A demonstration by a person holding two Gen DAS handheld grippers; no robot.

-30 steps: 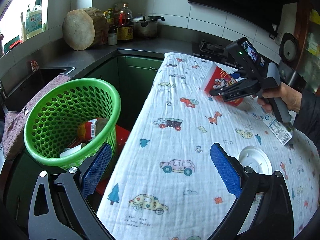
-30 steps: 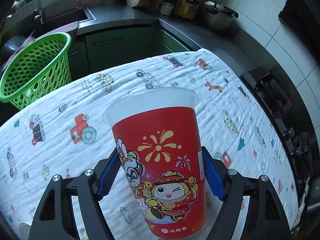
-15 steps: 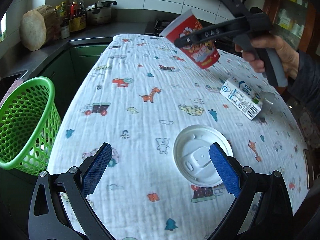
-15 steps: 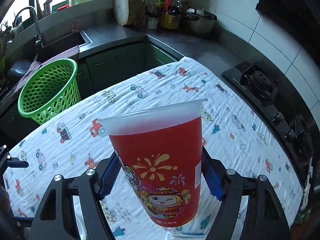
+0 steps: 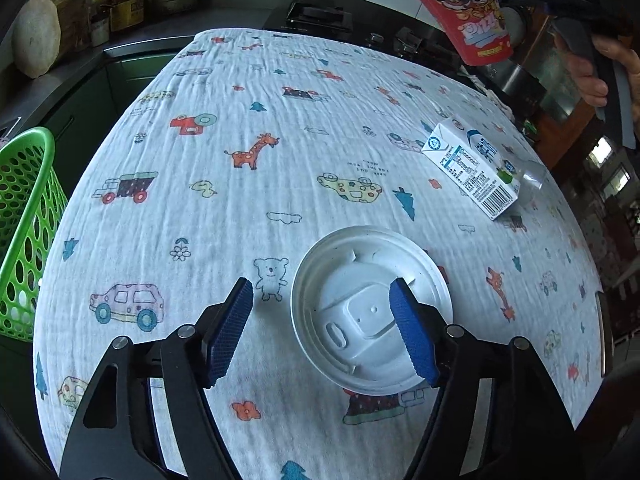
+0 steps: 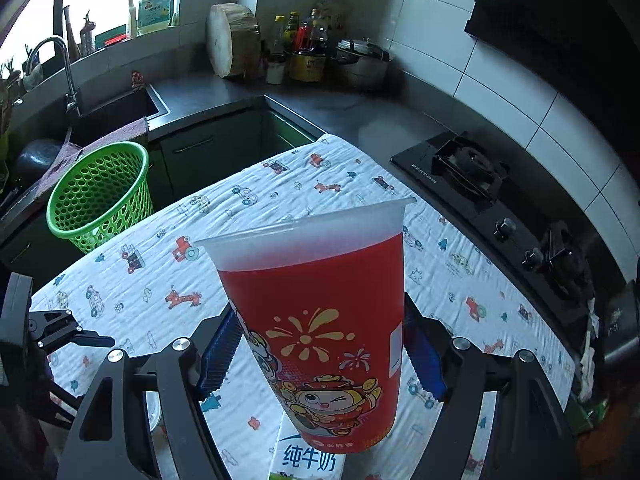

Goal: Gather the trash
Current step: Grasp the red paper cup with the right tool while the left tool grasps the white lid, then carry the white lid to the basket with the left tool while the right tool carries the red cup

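Note:
A white plastic lid [image 5: 360,280] lies flat on the cartoon-print cloth [image 5: 240,184]. My left gripper [image 5: 324,332] hovers just above it with its jaws closing. The right pad is over the lid's middle and the left pad over bare cloth, and neither presses on it. A blue-and-white milk carton [image 5: 470,168] lies on its side farther right. My right gripper [image 6: 322,354] is shut on a red paper cup [image 6: 320,320], held tilted in the air above the table. That cup [image 5: 468,12] also shows at the top right of the left wrist view. The green basket [image 6: 100,196] stands beyond the table's far left corner.
A gas stove [image 6: 480,184] borders the table's right side, and a sink [image 6: 116,112] with a tap lies behind the basket. Bottles, a pot and a wooden block [image 6: 232,40] crowd the counter corner. A person's hand [image 5: 600,68] grips the right gripper's handle.
My left gripper swung from beside the basket over to the lid, sank toward it, and its jaws narrowed. My right gripper rose with the red cup, and the table now lies farther below it.

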